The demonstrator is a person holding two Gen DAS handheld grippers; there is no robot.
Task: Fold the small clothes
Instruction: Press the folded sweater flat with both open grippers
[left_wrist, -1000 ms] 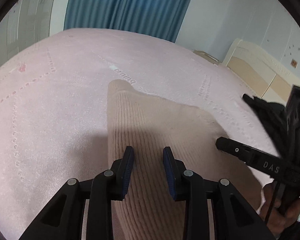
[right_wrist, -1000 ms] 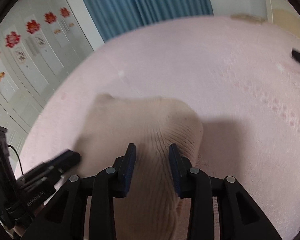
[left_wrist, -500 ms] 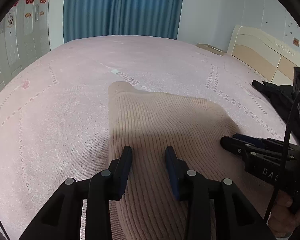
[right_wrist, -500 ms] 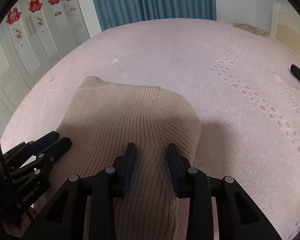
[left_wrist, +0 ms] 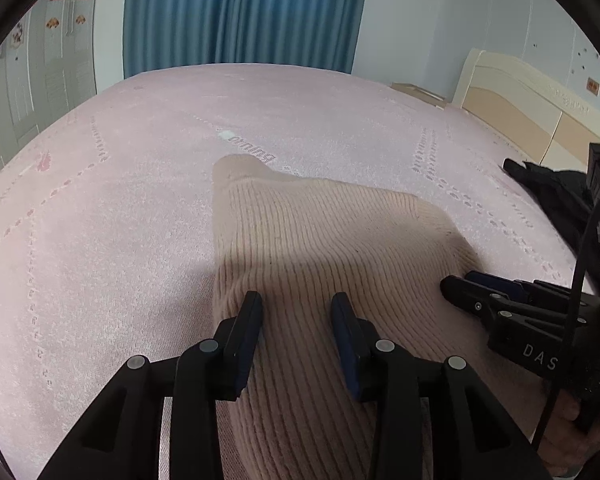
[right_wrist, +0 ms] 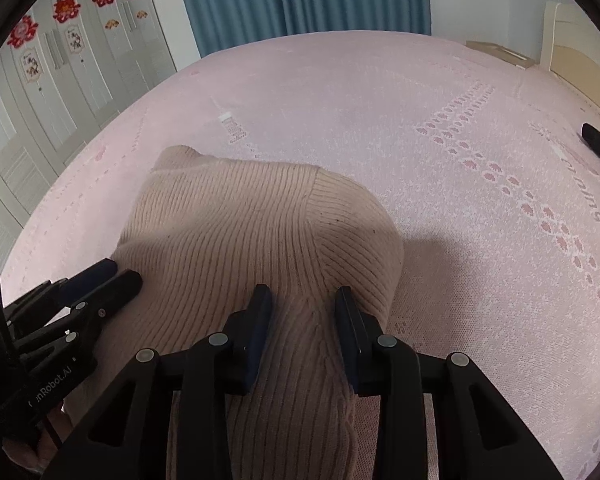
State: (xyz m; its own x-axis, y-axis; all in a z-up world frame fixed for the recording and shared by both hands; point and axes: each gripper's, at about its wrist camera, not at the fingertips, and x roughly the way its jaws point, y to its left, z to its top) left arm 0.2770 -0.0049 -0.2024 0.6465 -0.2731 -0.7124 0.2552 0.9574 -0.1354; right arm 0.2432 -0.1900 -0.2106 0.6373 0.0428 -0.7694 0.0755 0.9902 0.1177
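Beige ribbed knit garment [left_wrist: 332,240], bunched on pink patterned bedspread [left_wrist: 100,200], both tongs [left_wrist: 296,312] [right_wrist: 302,306] pinching its folds.

The right claw [left_wrist: 456,286] carries white letters "DAS". The left claw [right_wrist: 118,278] carries "nRobot.AI". The pink bed cover [right_wrist: 420,100] has woven letters, upside down, not clearly readable.

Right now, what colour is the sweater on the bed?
Beige, ribbed knit sweater, clearest in the right wrist view.
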